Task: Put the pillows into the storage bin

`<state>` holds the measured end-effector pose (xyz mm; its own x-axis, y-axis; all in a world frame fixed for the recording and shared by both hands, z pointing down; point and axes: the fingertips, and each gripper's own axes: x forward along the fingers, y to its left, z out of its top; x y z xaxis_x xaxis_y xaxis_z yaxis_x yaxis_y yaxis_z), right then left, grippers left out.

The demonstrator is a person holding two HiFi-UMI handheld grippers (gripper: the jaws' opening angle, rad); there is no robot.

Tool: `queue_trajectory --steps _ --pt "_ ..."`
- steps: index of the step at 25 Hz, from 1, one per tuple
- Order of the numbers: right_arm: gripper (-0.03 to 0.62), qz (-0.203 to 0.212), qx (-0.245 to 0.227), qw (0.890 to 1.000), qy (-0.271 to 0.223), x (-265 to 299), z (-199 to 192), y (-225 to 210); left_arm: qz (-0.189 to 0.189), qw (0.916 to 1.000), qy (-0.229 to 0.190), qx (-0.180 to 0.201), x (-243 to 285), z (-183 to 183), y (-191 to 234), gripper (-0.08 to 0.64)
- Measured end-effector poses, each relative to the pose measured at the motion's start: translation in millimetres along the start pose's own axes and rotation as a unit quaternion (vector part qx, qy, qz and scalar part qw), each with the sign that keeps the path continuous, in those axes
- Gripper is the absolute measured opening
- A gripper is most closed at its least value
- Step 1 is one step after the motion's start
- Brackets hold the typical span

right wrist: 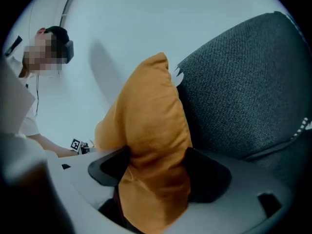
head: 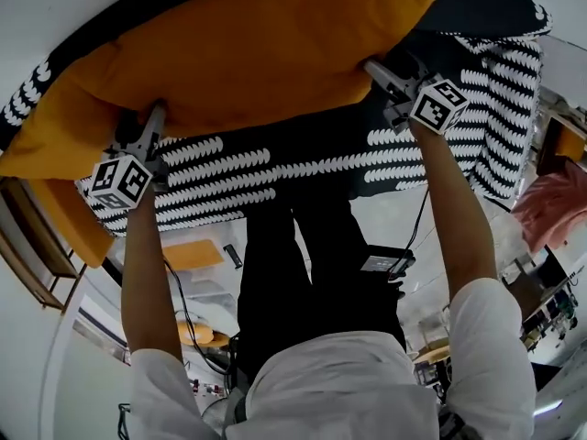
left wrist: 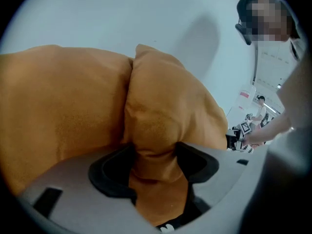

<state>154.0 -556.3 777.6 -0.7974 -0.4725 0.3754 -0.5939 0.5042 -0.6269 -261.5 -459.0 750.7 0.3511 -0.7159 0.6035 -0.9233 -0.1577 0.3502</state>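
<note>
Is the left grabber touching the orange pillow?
Touching. The left gripper view shows the left gripper squeezing a fold of the orange pillow between its jaws.

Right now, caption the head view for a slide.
Left gripper and right gripper grip an orange pillow over black-and-white patterned fabric.

The person wears a white short-sleeved shirt (head: 330, 383) and black trousers (head: 293, 273); the sleeves (head: 491, 337) are loose and end above the elbow. The left hand-held gripper (head: 151, 119) and the right hand-held gripper (head: 374, 68) have pale grey bodies. Each bears a cube (head: 121, 180) faced with black-and-white square markers. In the gripper views the jaws are smooth grey plastic lined with black pads (left wrist: 109, 172), and a small dark rectangular slot (left wrist: 47, 199) sits in the grey shell.
</note>
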Motion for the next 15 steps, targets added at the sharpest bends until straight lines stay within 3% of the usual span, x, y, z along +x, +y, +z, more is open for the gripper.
queue_trajectory --steps 4,9,15 --pt "0.354 0.015 -0.013 1.000 0.005 6 0 1 -0.005 1.0000 0.005 0.001 9 0 -1 0.253" --pt "0.235 0.017 -0.034 0.999 0.030 6 -4 16 0.004 0.9999 -0.011 0.008 -1 -1 -10 0.160" --pt "0.118 0.004 -0.028 0.999 0.029 -8 -5 33 -0.025 0.9994 -0.022 0.002 -20 -6 -32 0.090"
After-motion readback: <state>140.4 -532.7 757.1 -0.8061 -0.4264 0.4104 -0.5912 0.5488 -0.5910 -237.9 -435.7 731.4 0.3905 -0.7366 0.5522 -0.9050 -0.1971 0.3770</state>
